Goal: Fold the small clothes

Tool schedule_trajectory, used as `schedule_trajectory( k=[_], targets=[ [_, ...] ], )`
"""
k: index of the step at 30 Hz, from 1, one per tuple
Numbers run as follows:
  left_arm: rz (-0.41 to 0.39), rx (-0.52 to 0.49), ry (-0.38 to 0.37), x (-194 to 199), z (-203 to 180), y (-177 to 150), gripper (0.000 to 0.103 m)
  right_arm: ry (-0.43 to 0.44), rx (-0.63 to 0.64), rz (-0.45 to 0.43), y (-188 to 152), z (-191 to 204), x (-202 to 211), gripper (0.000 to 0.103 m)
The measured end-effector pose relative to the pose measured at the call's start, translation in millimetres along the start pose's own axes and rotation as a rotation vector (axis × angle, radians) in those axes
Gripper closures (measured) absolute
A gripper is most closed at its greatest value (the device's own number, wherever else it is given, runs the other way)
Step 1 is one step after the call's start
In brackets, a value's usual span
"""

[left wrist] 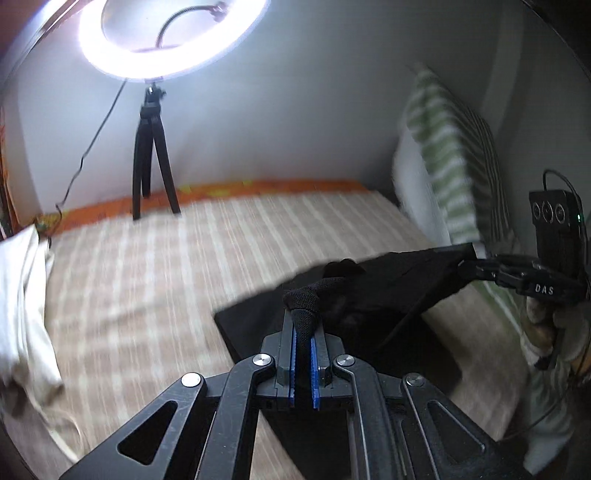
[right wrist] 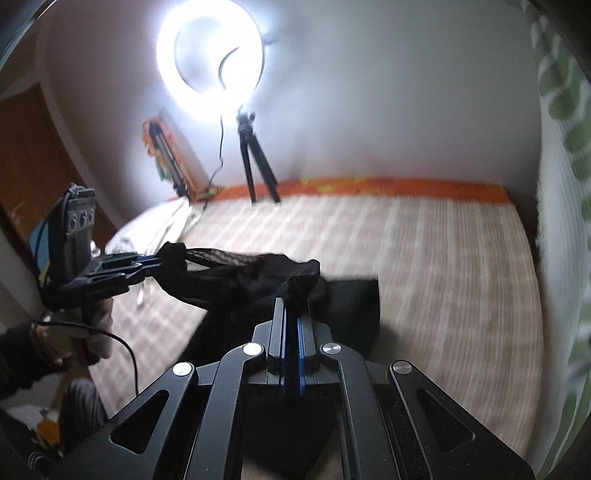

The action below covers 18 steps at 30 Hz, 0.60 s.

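From the left wrist, the left gripper (left wrist: 303, 325) is clamped narrow on a bunched corner of a black garment (left wrist: 388, 284), a thin, soft knit with a mesh-like weave at the pinch. The cloth hangs stretched above the striped bedspread (left wrist: 184, 266), to the right of the ring light (left wrist: 166, 33) on its tripod. The right gripper (left wrist: 466, 266) pinches the far corner.

From the right wrist, the right gripper (right wrist: 294, 295) is closed on another ribbed black fold, and the left gripper (right wrist: 157, 263) holds the opposite end, left of the ring light (right wrist: 210, 59). The garment (right wrist: 236, 275) sags between them, its lower part draped on the bedspread (right wrist: 424, 266).

This looks like the spreading step; next, I judge, both corners need lowering evenly so the cloth lies flat for folding.
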<state>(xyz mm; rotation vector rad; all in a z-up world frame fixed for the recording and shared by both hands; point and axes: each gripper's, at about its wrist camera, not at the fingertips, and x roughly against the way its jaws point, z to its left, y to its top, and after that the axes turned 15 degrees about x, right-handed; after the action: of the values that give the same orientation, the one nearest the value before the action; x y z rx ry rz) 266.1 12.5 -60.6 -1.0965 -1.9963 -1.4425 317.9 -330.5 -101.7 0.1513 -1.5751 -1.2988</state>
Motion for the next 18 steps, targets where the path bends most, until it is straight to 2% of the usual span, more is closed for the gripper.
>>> schedule_trajectory(
  k=[6, 8, 12, 15, 18],
  targets=[
    [0.072, -0.023, 0.013, 10.8, 0.5, -53.6, 0.100, -0.027, 0.011, 0.067, -57.3, 22.8, 3.9, 0.100],
    [0.091, -0.049, 0.025, 15.1, -0.2, -65.5, 0.099, -0.048, 0.039, 0.087, -67.3, 30.7, 5.5, 0.100],
    [0.107, -0.064, 0.026, 37.9, 4.3, -81.4, 0.081, -0.088, 0.070, 0.103, -83.6, 37.7, 16.6, 0.098],
    [0.104, -0.061, 0.027, 57.9, 9.5, -87.2, 0.073, -0.106, 0.063, 0.111, -95.8, 37.5, 32.6, 0.096],
    [0.101, -0.009, 0.005, 71.6, 16.9, -89.4, 0.068, -0.089, 0.017, 0.094, -104.4, 36.2, 48.6, 0.095]
  ],
)
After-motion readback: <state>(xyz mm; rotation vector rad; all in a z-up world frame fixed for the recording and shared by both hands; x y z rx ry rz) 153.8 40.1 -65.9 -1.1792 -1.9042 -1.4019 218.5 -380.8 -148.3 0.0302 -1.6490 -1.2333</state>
